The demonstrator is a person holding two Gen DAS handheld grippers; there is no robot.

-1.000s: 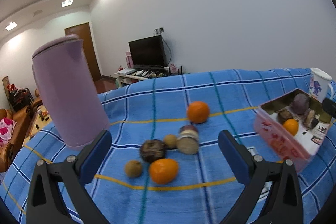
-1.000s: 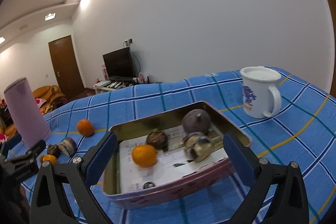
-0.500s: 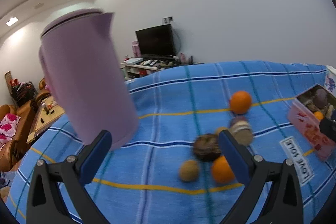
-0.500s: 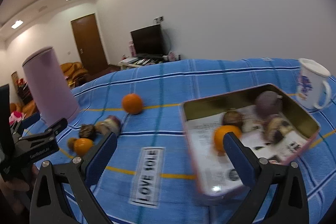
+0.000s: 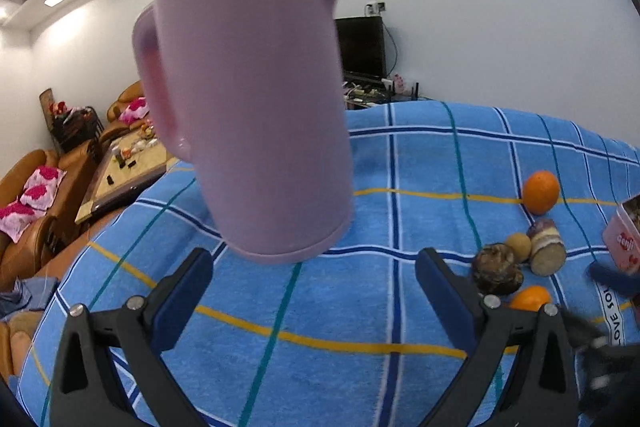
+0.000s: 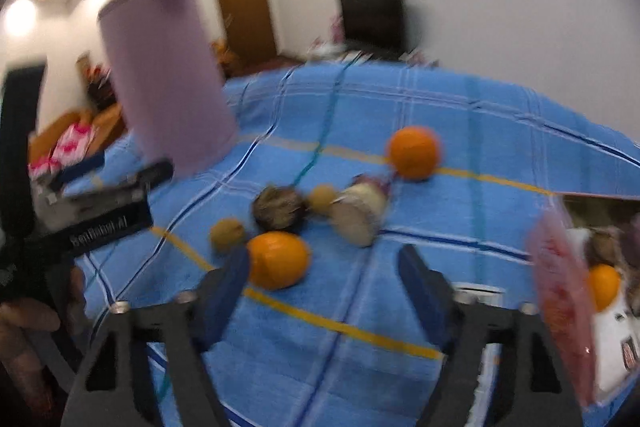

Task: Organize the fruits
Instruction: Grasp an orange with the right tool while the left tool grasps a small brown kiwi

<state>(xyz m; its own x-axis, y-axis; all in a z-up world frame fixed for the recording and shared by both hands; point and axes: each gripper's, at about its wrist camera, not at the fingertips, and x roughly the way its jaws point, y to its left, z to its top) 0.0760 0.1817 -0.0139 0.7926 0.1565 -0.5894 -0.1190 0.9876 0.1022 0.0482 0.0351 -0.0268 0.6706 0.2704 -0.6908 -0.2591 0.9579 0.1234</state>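
Loose fruit lies on the blue checked cloth: a far orange, a near orange, a dark round fruit, two small brown fruits and a cut purple-skinned fruit. My right gripper hovers low over them, jaws closing, nothing between the pads; the near orange sits just past its left fingertip. The pink tin at the right holds an orange and darker fruit. My left gripper is open and empty, facing a lilac kettle.
The kettle stands close ahead of the left gripper, with the fruit cluster to its right. A hand holds the left tool at the left of the right wrist view. Sofas, a low table and a TV lie beyond the cloth's edge.
The right gripper swung left from over the tin to the loose fruit, and its jaws narrowed. The left gripper moved left, so the kettle now fills its view.
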